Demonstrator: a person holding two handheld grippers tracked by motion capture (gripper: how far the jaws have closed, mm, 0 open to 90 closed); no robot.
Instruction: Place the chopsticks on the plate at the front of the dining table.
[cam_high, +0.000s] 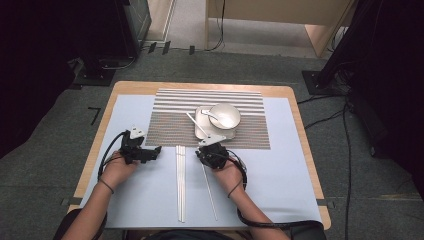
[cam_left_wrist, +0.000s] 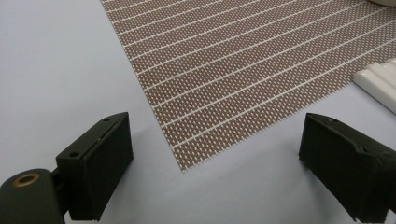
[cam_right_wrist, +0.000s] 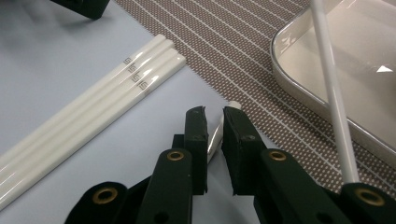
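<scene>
One chopstick pinched at the mat's edge

One slim, glossy white chopstick (cam_right_wrist: 215, 136) lies on the pale blue table cover (cam_high: 280, 170), its long axis running from the person toward the brown striped placemat (cam_high: 170, 125), tip at the mat's near edge. Right gripper (cam_right_wrist: 214, 114) jaws are clamped on it. Three matching chopsticks (cam_right_wrist: 93, 112) lie alongside. Left gripper (cam_left_wrist: 212, 140) jaws stand wide apart, holding nothing.
</scene>
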